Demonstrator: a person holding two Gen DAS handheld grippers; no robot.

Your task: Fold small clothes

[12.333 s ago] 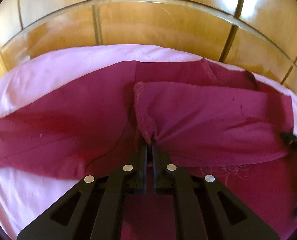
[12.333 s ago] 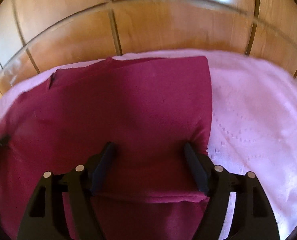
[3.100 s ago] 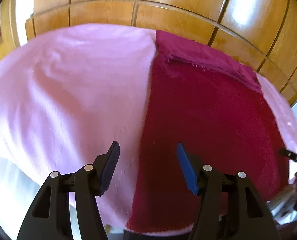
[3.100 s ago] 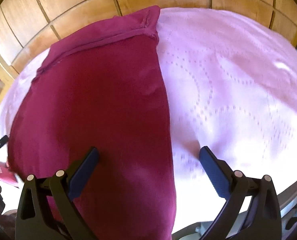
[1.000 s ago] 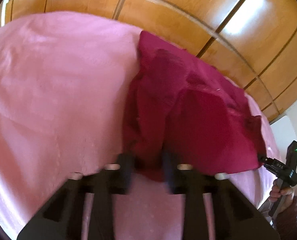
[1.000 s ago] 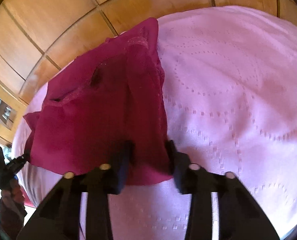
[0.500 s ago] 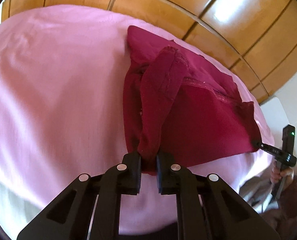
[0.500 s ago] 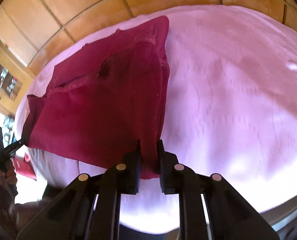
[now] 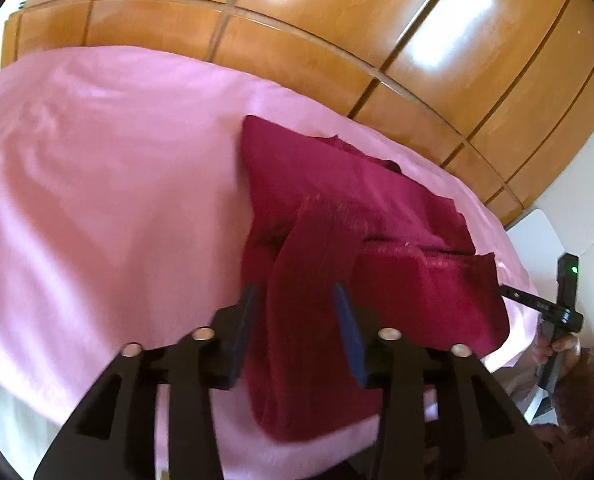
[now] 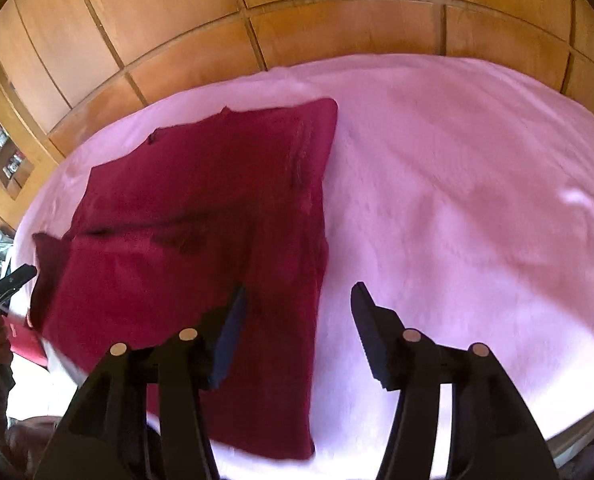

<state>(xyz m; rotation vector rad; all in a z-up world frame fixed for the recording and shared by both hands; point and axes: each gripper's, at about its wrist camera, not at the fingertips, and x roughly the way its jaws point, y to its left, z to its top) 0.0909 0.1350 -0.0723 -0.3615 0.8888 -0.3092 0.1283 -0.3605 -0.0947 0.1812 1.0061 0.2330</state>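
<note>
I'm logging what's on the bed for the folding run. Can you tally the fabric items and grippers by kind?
Dark red garment: 1
Pink bedspread: 1
Left gripper, jaws just opened, cloth still between them: 1
Right gripper, jaws just opened over the garment's edge: 1
Total: 4

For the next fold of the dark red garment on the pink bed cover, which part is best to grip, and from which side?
Probably the near hem of the dark red garment, at its two near corners, coming in from the near edge of the pink bed cover. The cloth lies mostly flat with that edge free. Both the left gripper and right gripper stand open, having just released it.
</note>
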